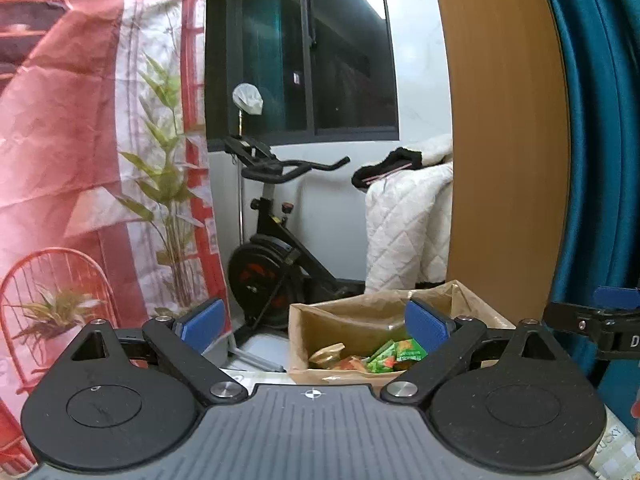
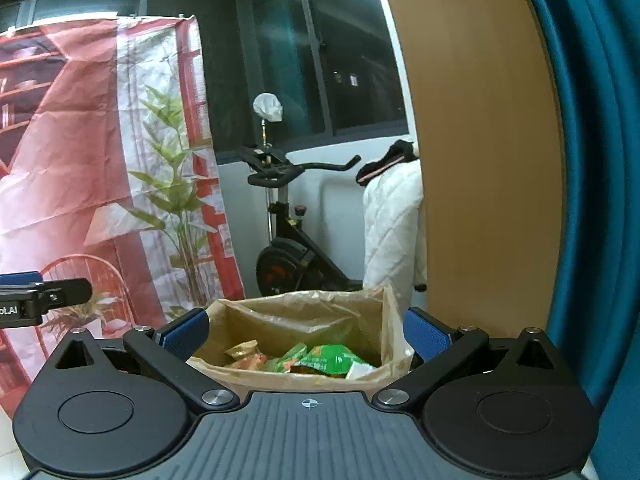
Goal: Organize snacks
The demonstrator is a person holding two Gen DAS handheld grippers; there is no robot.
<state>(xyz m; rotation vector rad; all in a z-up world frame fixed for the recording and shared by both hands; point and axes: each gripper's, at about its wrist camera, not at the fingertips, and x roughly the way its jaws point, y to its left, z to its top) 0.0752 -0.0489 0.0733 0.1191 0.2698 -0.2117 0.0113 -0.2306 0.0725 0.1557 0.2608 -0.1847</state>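
A brown paper bag point(image 1: 360, 318) point(image 2: 304, 316) stands open just ahead of both grippers. Inside it lie green snack packets point(image 1: 394, 354) point(image 2: 332, 360) and orange and tan packets point(image 1: 328, 354) point(image 2: 242, 350). My left gripper point(image 1: 314, 326) is open and empty, above the bag's near left side. My right gripper point(image 2: 306, 334) is open and empty, over the bag's near rim. The right gripper's finger point(image 1: 600, 318) shows at the right edge of the left wrist view, and the left gripper's finger point(image 2: 40, 294) at the left edge of the right wrist view.
A red printed backdrop cloth point(image 1: 100, 160) point(image 2: 100, 160) hangs on the left. An exercise bike point(image 1: 276, 240) point(image 2: 292, 248) stands behind the bag. A white quilted cover point(image 1: 404, 224), a wooden panel point(image 1: 504, 140) and a teal curtain point(image 1: 600, 140) are on the right.
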